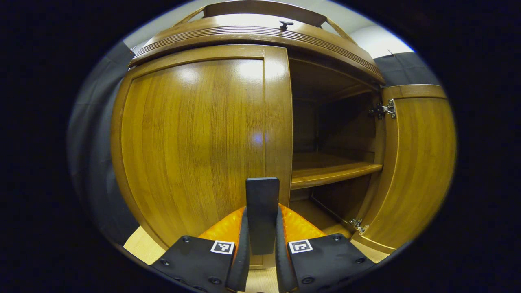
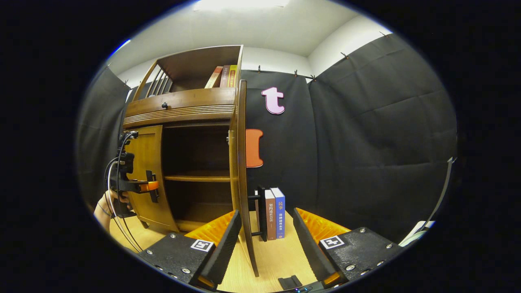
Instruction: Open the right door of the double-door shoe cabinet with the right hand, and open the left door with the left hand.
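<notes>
The wooden shoe cabinet's left door [image 1: 191, 146] fills the left gripper view and lies close to its frame. Its dark upright handle [image 1: 262, 195] sits between both fingers of my left gripper [image 1: 262, 211], which is shut on it. The right door [image 1: 415, 162] hangs wide open and shows the bare inner shelf [image 1: 325, 171]. In the right gripper view that right door [image 2: 241, 162] is edge-on, with its dark handle [image 2: 260, 213] sticking out to the right. My right gripper [image 2: 266, 244] is open, and the door's lower edge passes between its fingers, untouched. The left gripper [image 2: 140, 186], held by a hand [image 2: 106, 207], is at the left door [image 2: 148, 175].
Two upright books [image 2: 274, 213] stand on the wooden tabletop [image 2: 281, 252] just right of the open door. More books [image 2: 224, 76] lean in the cabinet's top shelf. A small knob [image 1: 285, 24] sits on the drawer above the doors. Black cloth walls close in the booth.
</notes>
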A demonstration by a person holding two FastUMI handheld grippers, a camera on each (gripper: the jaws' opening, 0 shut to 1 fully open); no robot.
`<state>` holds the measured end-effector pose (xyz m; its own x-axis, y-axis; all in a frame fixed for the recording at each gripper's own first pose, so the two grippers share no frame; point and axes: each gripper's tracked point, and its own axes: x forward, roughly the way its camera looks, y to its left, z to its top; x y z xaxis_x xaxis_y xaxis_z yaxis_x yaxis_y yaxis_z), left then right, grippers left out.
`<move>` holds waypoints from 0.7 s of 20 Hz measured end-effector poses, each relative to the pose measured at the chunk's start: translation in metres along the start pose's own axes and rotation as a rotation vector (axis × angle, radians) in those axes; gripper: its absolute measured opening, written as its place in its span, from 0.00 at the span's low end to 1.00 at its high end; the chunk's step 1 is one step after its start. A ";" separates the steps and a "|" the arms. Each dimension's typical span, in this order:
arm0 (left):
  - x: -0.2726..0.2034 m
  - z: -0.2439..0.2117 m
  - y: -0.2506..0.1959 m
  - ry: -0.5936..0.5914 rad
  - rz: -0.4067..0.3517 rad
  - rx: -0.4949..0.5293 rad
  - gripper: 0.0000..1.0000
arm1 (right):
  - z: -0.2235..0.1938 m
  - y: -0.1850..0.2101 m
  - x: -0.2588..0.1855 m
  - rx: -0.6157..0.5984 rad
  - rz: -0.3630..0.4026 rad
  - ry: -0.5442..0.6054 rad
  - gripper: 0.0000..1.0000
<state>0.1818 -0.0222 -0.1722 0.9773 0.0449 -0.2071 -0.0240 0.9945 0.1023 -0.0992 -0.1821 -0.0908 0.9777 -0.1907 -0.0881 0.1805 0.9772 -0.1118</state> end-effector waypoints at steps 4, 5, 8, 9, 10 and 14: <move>-0.024 -0.003 0.000 -0.006 -0.042 0.000 0.36 | 0.002 0.008 -0.002 0.007 0.006 0.003 0.80; -0.032 -0.004 0.000 -0.011 -0.052 0.008 0.35 | 0.002 0.011 -0.002 0.007 0.010 0.004 0.80; -0.060 -0.005 0.004 -0.006 -0.090 0.009 0.34 | 0.003 0.018 -0.004 0.002 0.022 0.008 0.80; -0.069 -0.006 0.006 -0.003 -0.101 0.001 0.35 | 0.004 0.021 -0.004 0.002 0.026 0.008 0.80; -0.078 -0.006 0.008 -0.002 -0.110 -0.004 0.33 | 0.005 0.025 -0.005 0.003 0.032 0.007 0.80; -0.109 -0.007 0.018 -0.006 -0.125 0.009 0.33 | 0.008 0.038 -0.007 0.013 0.058 0.001 0.80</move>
<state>0.0738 -0.0083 -0.1547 0.9737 -0.0796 -0.2134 0.0997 0.9914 0.0851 -0.0981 -0.1426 -0.0864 0.9864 -0.1341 -0.0946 0.1252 0.9877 -0.0939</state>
